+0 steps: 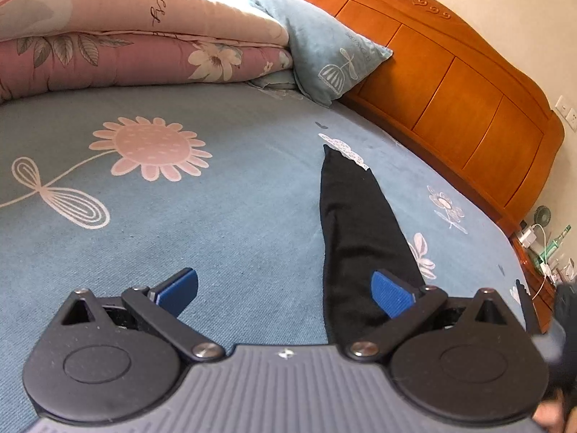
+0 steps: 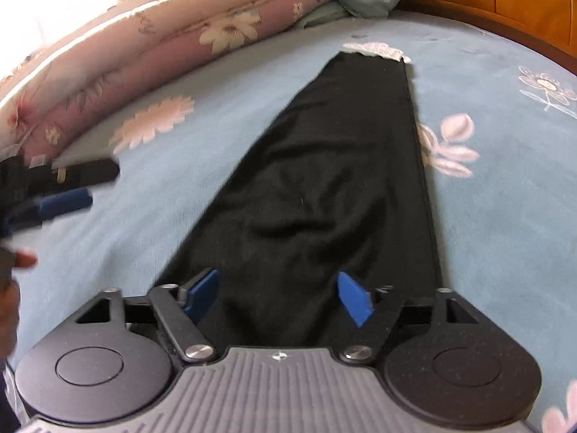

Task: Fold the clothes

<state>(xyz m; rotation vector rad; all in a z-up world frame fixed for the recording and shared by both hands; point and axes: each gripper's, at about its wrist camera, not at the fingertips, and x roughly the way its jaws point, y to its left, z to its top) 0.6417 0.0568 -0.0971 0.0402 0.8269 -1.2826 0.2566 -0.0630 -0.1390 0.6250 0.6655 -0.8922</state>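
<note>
Black garment, soft, long and tapering, lies flat on blue flowered sheet; left gripper and right gripper both gape empty.

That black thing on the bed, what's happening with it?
A person is folding clothes with a gripper in each hand. The black garment lies flat in a long strip on the blue flowered bedsheet. The right gripper hovers open over its near end. The left gripper is open too, beside it, holding nothing.

Matt black cloth garment on a soft blue sheet (faintly napped), beside a glossy wooden headboard
</note>
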